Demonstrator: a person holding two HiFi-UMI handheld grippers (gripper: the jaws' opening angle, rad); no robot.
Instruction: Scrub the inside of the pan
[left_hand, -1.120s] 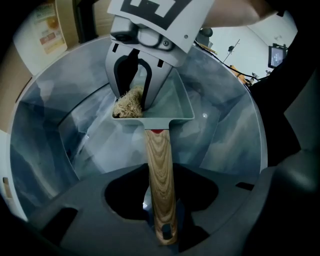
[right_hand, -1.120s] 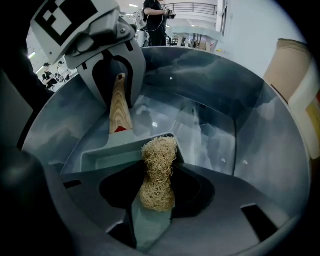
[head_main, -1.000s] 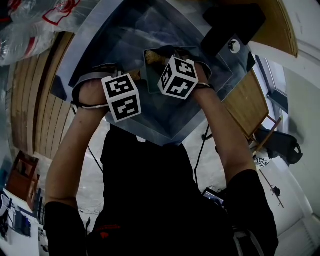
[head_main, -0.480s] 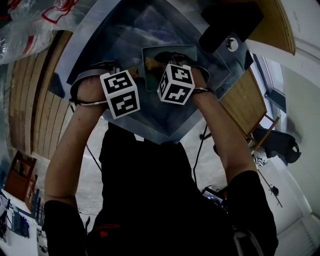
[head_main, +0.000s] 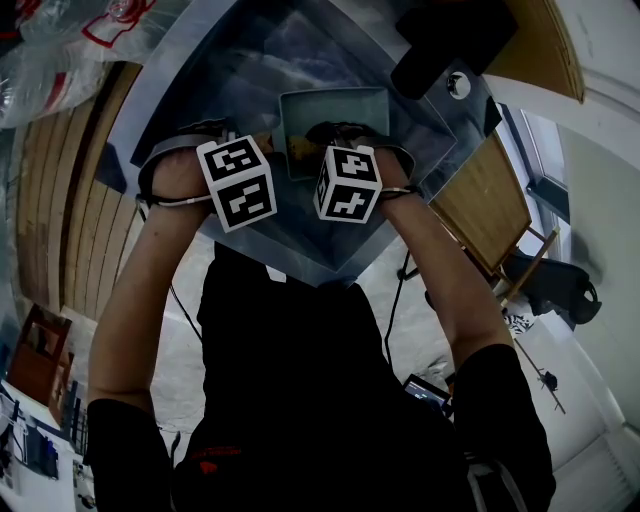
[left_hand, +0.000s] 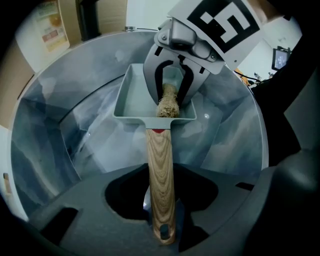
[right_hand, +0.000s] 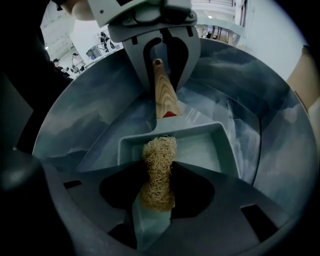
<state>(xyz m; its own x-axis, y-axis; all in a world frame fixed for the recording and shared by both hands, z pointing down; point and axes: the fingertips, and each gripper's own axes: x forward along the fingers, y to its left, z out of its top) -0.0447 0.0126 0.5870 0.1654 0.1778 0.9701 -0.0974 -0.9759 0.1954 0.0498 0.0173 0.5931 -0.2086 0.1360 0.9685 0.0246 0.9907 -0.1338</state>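
Note:
A pale grey-green rectangular pan (head_main: 333, 112) is held over the steel sink (head_main: 240, 70). My left gripper (left_hand: 160, 216) is shut on the pan's wooden handle (left_hand: 160, 170), which runs straight out between its jaws. My right gripper (right_hand: 157, 196) is shut on a tan fibrous scrubber (right_hand: 159, 170). The scrubber's tip rests inside the pan (right_hand: 205, 150), near the rim on my side. From the left gripper view the scrubber (left_hand: 168, 102) shows at the pan's (left_hand: 137, 100) handle end, between the right gripper's fingers (left_hand: 151, 82). In the head view the marker cubes hide both sets of fingertips.
The sink's sloping walls (left_hand: 60, 130) surround the pan on all sides. A dark object (head_main: 450, 40) lies at the sink's far right corner, beside a round fitting (head_main: 459, 85). Wooden worktop (head_main: 85, 180) flanks the sink, with plastic bags (head_main: 70, 40) at the far left.
The right gripper has drawn back toward me with the scrubber, so more of the pan's inside shows. The left gripper and pan shifted slightly.

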